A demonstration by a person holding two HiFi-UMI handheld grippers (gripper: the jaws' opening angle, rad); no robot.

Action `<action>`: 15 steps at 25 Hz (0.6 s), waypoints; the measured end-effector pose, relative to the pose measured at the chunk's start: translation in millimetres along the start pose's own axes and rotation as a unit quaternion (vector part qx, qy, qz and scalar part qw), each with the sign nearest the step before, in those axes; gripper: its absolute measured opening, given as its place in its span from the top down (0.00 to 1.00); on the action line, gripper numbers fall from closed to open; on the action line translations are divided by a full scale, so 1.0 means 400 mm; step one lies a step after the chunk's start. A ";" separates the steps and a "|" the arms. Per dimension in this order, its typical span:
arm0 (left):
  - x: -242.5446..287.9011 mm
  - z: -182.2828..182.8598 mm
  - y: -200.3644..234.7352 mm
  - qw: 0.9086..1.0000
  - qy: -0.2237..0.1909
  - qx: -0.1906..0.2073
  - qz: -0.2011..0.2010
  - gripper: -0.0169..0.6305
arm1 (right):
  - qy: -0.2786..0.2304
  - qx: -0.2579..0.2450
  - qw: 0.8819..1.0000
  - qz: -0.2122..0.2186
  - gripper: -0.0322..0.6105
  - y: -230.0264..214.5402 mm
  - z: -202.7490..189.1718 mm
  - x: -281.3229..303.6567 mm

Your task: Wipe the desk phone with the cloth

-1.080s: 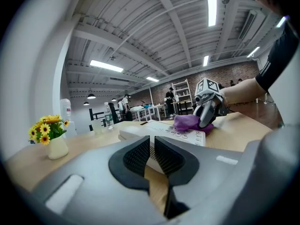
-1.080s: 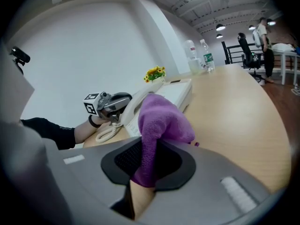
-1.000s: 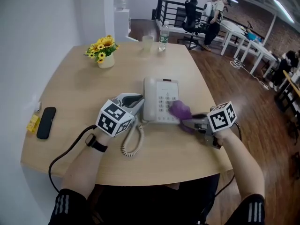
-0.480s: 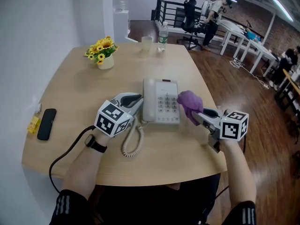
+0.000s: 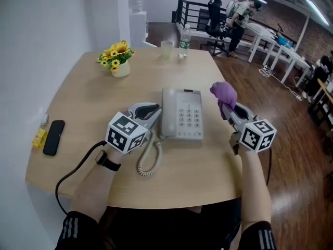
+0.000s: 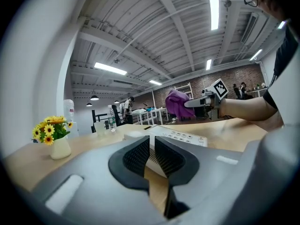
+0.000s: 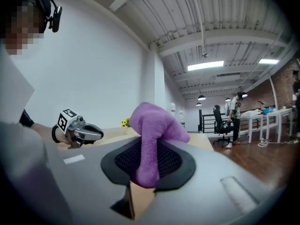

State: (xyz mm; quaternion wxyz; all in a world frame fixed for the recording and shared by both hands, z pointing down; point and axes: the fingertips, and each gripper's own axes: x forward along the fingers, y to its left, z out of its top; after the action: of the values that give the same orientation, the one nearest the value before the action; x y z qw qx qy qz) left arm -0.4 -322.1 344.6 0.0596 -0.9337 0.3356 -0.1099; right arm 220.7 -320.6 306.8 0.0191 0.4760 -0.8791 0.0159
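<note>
R gripper (image 5: 229,110) clamped on purple cloth (image 5: 222,94), up off the surface (image 5: 78,103), just R of desk phone (image 5: 182,120). L gripper (image 5: 152,110) nearly closed, empty, at phone's L edge. Advice: lower cloth flat onto keypad, light strokes, L steadying phone.

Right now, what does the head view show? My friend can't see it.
The right gripper holds a purple cloth up just right of a white desk phone on a wooden table. The left gripper is at the phone's left, with yellow flowers farther back.
</note>
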 end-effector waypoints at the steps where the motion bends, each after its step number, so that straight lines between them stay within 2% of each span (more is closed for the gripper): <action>1: -0.001 0.000 0.002 1.000 0.000 0.001 0.003 0.93 | -0.006 0.006 1.000 -0.001 0.84 -0.003 -0.010 0.004; 6: -0.004 0.001 0.015 1.000 -0.001 -0.002 0.013 0.93 | 0.005 0.037 0.999 -0.005 0.84 -0.025 -0.085 0.010; 11: -0.002 -0.007 0.016 1.000 0.004 -0.003 0.014 0.93 | -0.002 0.028 1.000 -0.010 0.84 -0.038 -0.085 -0.012; 15: -0.003 -0.006 0.019 1.000 0.003 -0.006 0.015 0.93 | 0.012 -0.007 1.000 -0.014 0.84 -0.033 -0.092 -0.006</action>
State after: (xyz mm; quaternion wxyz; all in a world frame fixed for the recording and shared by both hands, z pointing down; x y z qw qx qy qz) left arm -6.5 -327.2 345.3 0.0549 -0.9284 0.3507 -0.1098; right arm 233.8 -324.3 343.7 0.0326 0.4875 -0.8724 0.0153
